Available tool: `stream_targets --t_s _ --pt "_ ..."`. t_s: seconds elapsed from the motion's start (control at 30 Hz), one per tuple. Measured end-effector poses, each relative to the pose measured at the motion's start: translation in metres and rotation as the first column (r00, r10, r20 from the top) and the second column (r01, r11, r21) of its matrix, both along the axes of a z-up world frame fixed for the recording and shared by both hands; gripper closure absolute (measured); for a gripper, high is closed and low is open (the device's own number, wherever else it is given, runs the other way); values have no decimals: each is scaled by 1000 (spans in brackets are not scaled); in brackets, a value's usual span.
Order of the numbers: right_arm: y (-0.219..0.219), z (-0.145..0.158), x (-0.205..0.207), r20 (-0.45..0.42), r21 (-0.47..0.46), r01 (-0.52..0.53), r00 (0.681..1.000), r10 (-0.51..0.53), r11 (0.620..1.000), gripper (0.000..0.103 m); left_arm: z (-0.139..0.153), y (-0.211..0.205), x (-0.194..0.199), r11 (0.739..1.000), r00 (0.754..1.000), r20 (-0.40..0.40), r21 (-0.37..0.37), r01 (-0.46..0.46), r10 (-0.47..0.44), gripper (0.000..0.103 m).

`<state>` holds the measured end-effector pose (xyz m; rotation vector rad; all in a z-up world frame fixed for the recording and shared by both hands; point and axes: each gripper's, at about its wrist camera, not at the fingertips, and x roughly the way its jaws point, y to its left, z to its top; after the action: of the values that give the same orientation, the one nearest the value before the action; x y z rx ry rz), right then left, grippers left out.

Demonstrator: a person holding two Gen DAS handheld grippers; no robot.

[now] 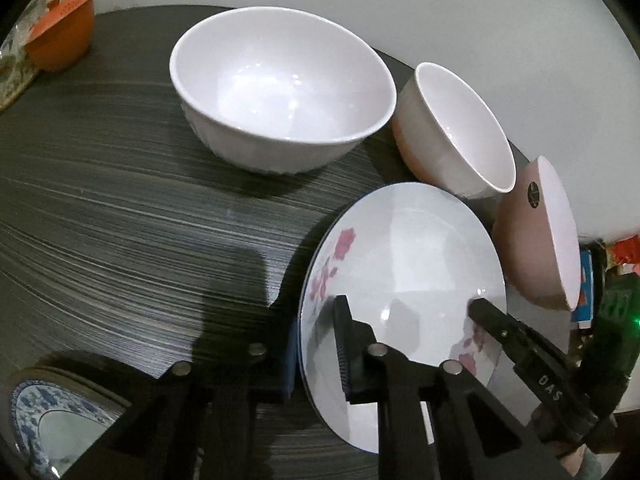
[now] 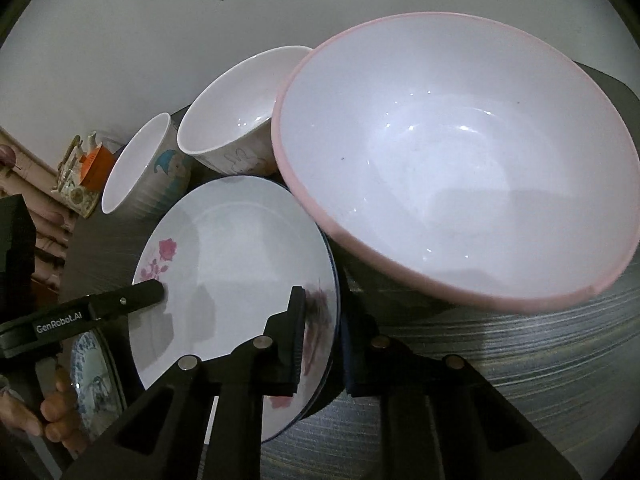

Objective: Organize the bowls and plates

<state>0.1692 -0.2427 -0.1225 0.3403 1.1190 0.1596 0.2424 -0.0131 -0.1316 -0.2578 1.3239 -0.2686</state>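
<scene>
A white plate with pink flowers [image 1: 404, 264] [image 2: 240, 256] is held tilted between both grippers. My left gripper [image 1: 316, 344] straddles its left rim, one finger over the face and one behind. My right gripper [image 2: 324, 340] straddles the opposite rim the same way; its far finger [image 1: 500, 328] shows in the left wrist view. A large white bowl [image 1: 280, 88], a smaller white bowl [image 1: 452, 132] and a pink-rimmed bowl [image 1: 536, 236] [image 2: 456, 152] stand on the dark table [image 1: 100, 220]. A blue-patterned plate [image 1: 52, 428] [image 2: 92, 376] lies near the left gripper.
An orange cup [image 1: 60, 36] stands at the far left corner by a floral packet. A cartoon-printed cup [image 2: 148, 164] and a rabbit-printed bowl [image 2: 236, 128] stand behind the plate. A white wall lies behind the table. Coloured clutter [image 1: 616, 280] sits past the right edge.
</scene>
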Motion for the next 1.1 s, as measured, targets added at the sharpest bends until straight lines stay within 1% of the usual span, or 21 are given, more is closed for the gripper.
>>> stream_targets --t_s 0.07,0.23,0.43,0.7,0.77,0.83,1.1 --pt "-1 -1 0 -6 10 0 1000 0 1000 89 0 -1 0 1000 1000 -6 -4 5 -5 86" --pt "-16 -2 -8 -25 43 9 1000 -8 999 90 1 -8 -9 999 1000 -14 18 28 -27 86" --pt "-16 -3 -25 -48 41 0 999 2 999 90 2 -11 -28 998 998 -27 37 49 -48 86" --pt "-7 -4 -50 -85 37 -9 996 12 999 89 2 -17 -49 996 997 -42 56 68 -66 86" --pt "-3 -4 -54 -90 35 -10 996 13 999 89 2 -21 -57 995 996 -45 62 77 -75 86" --pt "2 -4 -57 -98 34 -7 995 10 999 89 6 -34 -61 994 995 -48 65 88 -85 86" --pt "8 -5 -80 -127 36 3 992 2 999 89 6 -50 -81 991 992 -68 77 113 -108 86"
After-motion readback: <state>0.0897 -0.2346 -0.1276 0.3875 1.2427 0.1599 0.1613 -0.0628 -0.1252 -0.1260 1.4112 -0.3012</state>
